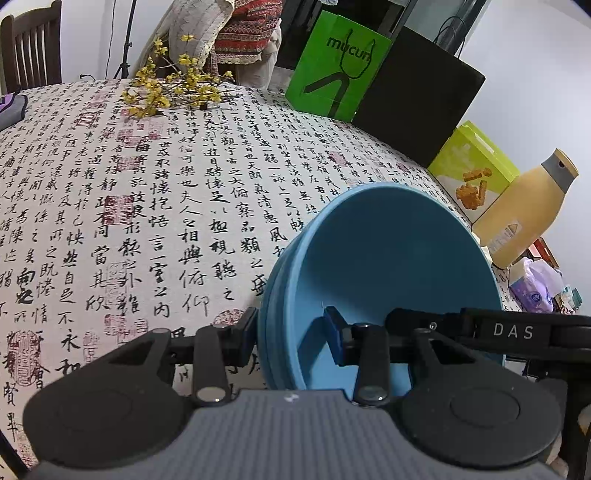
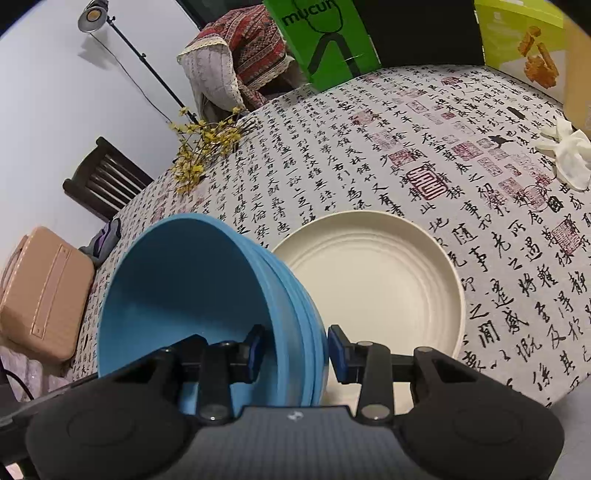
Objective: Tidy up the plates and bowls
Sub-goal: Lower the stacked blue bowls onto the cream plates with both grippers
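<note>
Calligraphy-clothed counter (image 2: 480, 155): your left claw (image 1: 291, 328) and right claw (image 2: 295, 350) each clamp opposite rims of the stacked blue bowls (image 2: 184, 288), sharing the load above the cream plate (image 2: 373, 280).

Cream plate's (image 2: 376, 280) near rim — hidden behind blue bowl (image 2: 184, 288)

We list: a table under a calligraphy-printed tablecloth (image 1: 147, 206); a dark wooden chair (image 2: 103, 181) at its far edge; plain pale walls (image 2: 44, 110); a lit studio lamp on a black stand (image 2: 94, 13); a patterned throw (image 2: 243, 55) draped over another seat.
</note>
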The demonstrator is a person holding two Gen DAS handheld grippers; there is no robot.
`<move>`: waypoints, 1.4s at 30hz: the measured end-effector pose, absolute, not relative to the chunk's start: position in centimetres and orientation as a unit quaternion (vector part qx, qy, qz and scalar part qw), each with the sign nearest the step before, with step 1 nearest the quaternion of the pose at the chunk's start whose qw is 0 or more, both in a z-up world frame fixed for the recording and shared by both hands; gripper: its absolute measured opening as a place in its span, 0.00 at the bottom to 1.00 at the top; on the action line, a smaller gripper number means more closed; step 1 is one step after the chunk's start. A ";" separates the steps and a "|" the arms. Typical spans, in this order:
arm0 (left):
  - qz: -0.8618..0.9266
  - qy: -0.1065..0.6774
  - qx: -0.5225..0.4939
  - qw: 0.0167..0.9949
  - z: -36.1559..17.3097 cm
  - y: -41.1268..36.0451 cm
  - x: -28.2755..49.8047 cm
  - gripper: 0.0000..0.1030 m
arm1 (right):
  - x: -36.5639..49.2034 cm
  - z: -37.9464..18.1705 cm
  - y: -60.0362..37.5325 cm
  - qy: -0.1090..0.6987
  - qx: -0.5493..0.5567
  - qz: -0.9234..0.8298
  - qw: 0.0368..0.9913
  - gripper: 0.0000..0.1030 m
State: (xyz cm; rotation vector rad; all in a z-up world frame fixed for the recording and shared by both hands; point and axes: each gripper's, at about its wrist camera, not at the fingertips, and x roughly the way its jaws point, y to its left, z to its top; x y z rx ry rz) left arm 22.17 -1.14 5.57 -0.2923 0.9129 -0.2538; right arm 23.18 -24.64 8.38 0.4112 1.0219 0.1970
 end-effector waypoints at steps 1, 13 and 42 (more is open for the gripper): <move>-0.123 0.439 -0.140 0.879 5.5 -1.3 22.3 0.37 | 23.3 8.3 -24.8 0.485 0.196 0.093 0.847 0.35; -0.129 0.445 -0.143 0.875 5.0 -3.2 23.5 0.37 | 24.0 7.8 -27.1 0.484 0.201 0.086 0.847 0.35; -0.123 0.473 -0.144 0.861 2.6 -6.1 26.0 0.37 | 26.7 5.4 -30.2 0.504 0.191 0.089 0.838 0.35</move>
